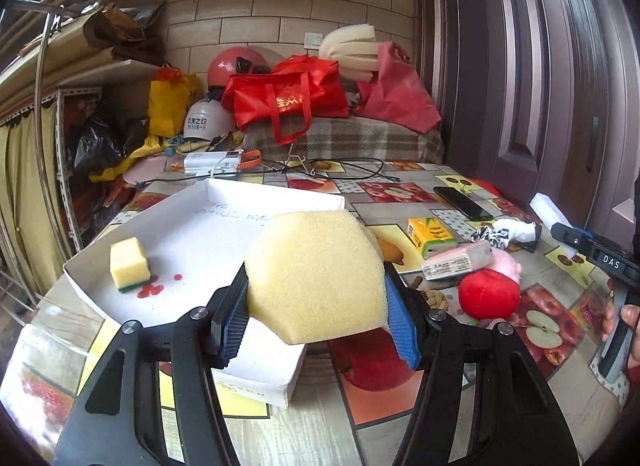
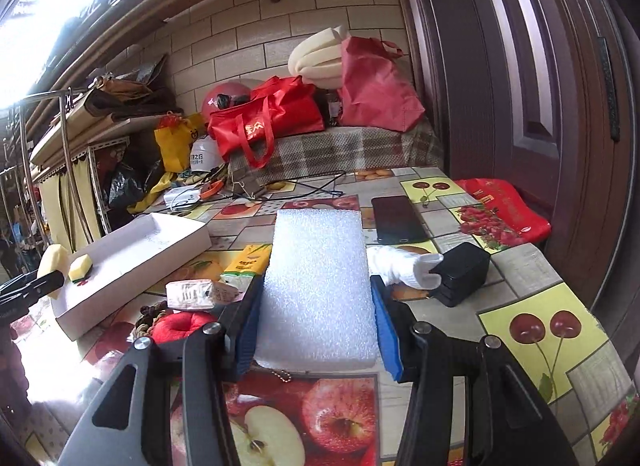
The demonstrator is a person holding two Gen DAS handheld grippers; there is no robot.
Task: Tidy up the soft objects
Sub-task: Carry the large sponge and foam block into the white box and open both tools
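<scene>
My left gripper (image 1: 316, 322) is shut on a big yellow sponge (image 1: 316, 274), lifted over the near right corner of a white cardboard tray (image 1: 208, 193). In that tray lies a small yellow sponge with a green underside (image 1: 129, 264). My right gripper (image 2: 316, 330) is shut on a white foam block (image 2: 318, 286), held above the fruit-print tablecloth. The right wrist view also catches the tray (image 2: 168, 250), the small sponge (image 2: 81, 266) and the big sponge (image 2: 52, 262) at far left. A red plush apple (image 1: 489, 294) sits on the table.
On the table lie a yellow tissue pack (image 1: 431, 236), a wrapped pack (image 1: 456, 264), a phone (image 2: 398, 219), a white sock (image 2: 404, 264), a black box (image 2: 464, 272) and cables. Red bags (image 1: 288, 99) and helmets crowd the far end. A dark door (image 2: 540, 85) stands right.
</scene>
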